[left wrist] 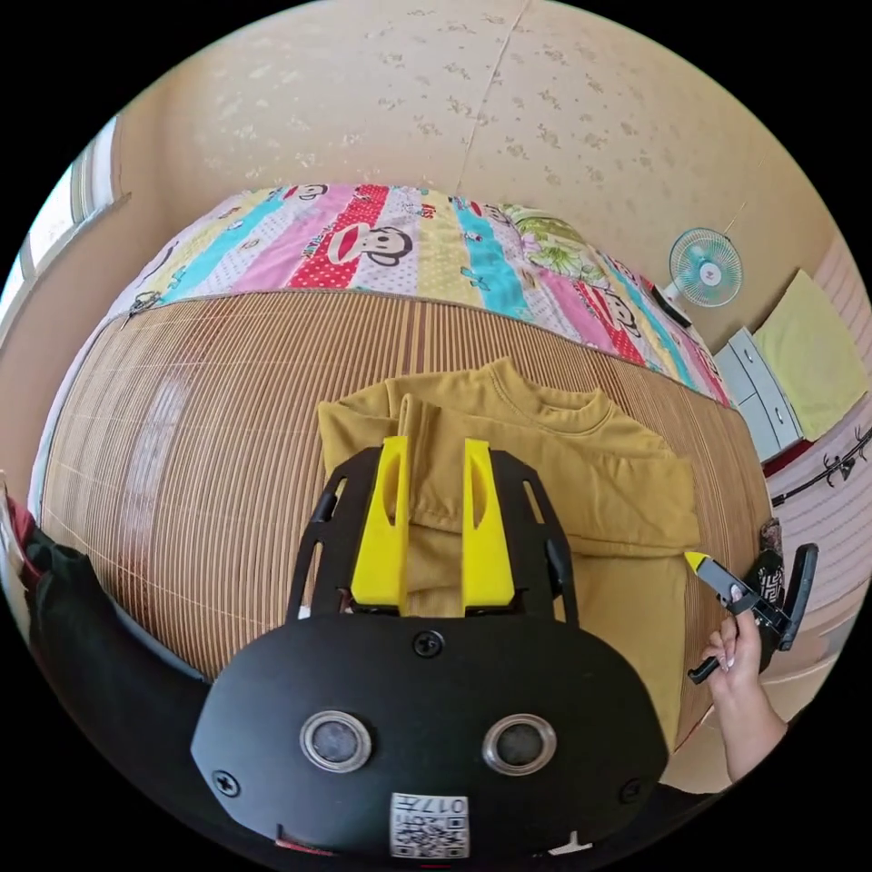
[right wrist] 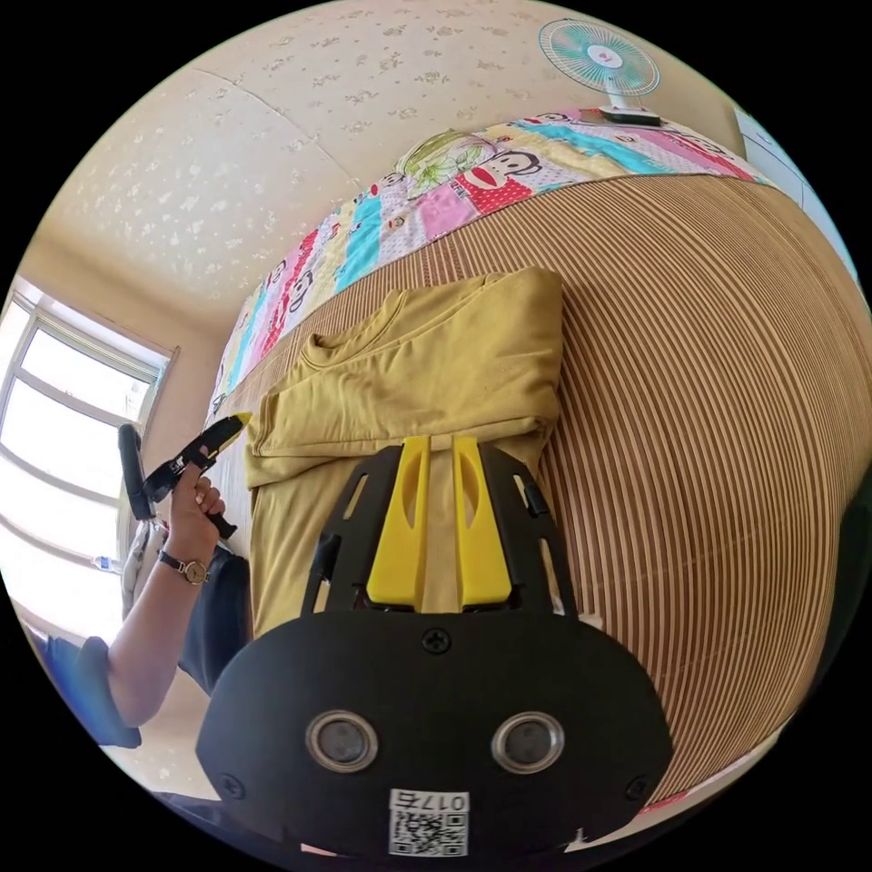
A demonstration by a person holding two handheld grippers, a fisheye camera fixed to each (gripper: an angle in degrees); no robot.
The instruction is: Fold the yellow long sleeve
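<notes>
The yellow long sleeve (left wrist: 581, 472) is laid flat on the bamboo mat (left wrist: 182, 472) that covers the bed, with its collar (left wrist: 554, 404) turned toward the patterned bedsheet (left wrist: 381, 241) at the far side and its hem toward the near edge where the person stands. Both sleeves are already folded in across the body, so a long narrow strip is formed whose long axis runs from collar to hem, straight away from the grippers. In the left gripper view the left gripper (left wrist: 434, 454) is held above the folded-in sleeve on its own side of the shirt; its yellow jaws are spread apart with cloth seen in the gap, and nothing is pinched. In the right gripper view the right gripper (right wrist: 440, 445) is poised over the lower body of the shirt just below the fold of the other sleeve; its jaws stand only a little apart and no cloth is clamped between them. Each gripper is seen from the other's camera at the opposite long edge of the shirt, in the person's hand (left wrist: 740, 649). The next fold is judged to run across the long axis, hem brought up to collar, and the hem lies nearer to both grippers than the collar does.
</notes>
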